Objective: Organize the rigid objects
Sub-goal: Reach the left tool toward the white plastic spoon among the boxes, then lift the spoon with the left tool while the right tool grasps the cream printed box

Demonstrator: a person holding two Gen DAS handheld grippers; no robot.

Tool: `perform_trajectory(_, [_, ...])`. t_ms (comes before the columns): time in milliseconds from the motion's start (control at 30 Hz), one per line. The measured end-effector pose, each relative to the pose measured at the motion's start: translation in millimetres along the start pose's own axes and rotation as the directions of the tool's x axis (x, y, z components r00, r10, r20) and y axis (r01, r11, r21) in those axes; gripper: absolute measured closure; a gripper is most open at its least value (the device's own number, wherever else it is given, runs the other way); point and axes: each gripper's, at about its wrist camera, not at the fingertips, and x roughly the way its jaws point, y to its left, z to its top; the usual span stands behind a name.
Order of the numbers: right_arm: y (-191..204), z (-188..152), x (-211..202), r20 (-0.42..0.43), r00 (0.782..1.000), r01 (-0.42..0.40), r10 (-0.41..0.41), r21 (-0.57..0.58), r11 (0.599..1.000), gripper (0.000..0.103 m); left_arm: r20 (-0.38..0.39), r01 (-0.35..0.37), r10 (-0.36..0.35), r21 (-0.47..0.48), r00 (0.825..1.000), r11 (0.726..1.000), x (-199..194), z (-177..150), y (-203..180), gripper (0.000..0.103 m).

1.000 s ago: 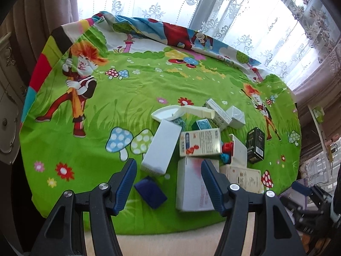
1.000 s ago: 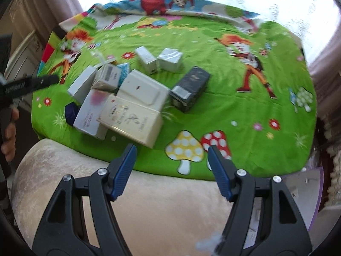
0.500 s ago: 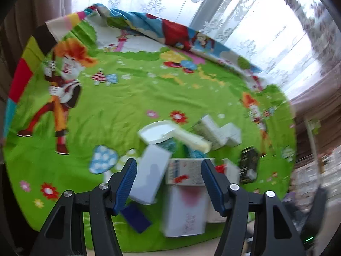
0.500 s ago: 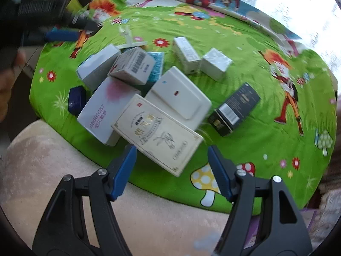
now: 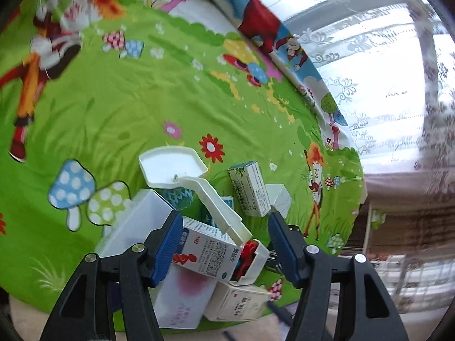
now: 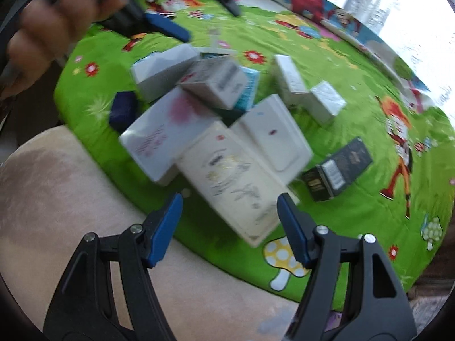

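Observation:
A heap of small boxes lies on a green cartoon cloth [image 5: 113,99]. My left gripper [image 5: 224,244] hovers open over it. A white carton with a red figure [image 5: 207,255] shows between its blue pads, untouched. A white plastic scoop [image 5: 173,167] rests on the heap, with a green-and-white box [image 5: 250,187] to its right. My right gripper [image 6: 229,224] is open just above the near end of a cream box with a drawing [image 6: 236,182]. Around that box lie a pink-stained white box [image 6: 162,136], a flat white box [image 6: 273,136] and a black box [image 6: 338,167].
A hand [image 6: 51,25] holds the left gripper at the top left of the right wrist view. A navy box [image 6: 122,108] sits at the heap's left edge. A beige cushioned surface [image 6: 71,199] borders the cloth in front. Lace curtains [image 5: 369,56] hang behind.
Both grippers have rolled and dropped closer to the heap. The boxes now look larger and sit between the fingers. The hand with the left gripper has come further into the right wrist view.

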Motion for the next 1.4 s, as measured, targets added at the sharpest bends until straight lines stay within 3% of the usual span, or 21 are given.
perform_trajectory(100, [4.4, 1.5, 5.7, 0.004, 0.999, 0.035, -0.035, -0.030, 0.999, 0.031, -0.018, 0.024, -0.025, -0.028, 1.000, 0.999, 7.5, 3.3, 2.8, 0.046])
perform_trajectory(200, [1.5, 3.7, 6.4, 0.016, 1.000, 0.021, -0.020, -0.024, 0.999, 0.031, -0.037, 0.030, -0.031, -0.039, 0.999, 0.999, 15.4, 5.1, 5.0, 0.056])
perform_trajectory(433, [-15.9, 7.0, 6.2, 0.024, 1.000, -0.014, 0.013, 0.039, 0.999, 0.031, -0.024, 0.052, -0.052, -0.020, 0.998, 0.998, 17.3, 5.0, 5.2, 0.088])
perform_trajectory(933, [-17.3, 4.5, 5.8, 0.046, 0.998, -0.049, 0.047, 0.055, 0.997, 0.030, 0.105, 0.057, -0.074, 0.158, 0.992, 0.986, -15.7, -6.2, -22.1, 0.089])
perform_trajectory(1267, [-16.7, -7.5, -3.3, 0.031, 0.992, -0.125, 0.124, 0.062, 0.990, 0.033, 0.141, 0.063, -0.096, 0.222, 0.985, 0.973, -37.0, -27.4, -27.3, 0.089])
perform_trajectory(1400, [-34.7, -6.6, -5.7, 0.059, 0.992, -0.117, 0.110, 0.113, 0.987, 0.033, 0.158, 0.061, -0.103, 0.249, 0.982, 0.967, -45.7, -36.0, -29.4, 0.089])
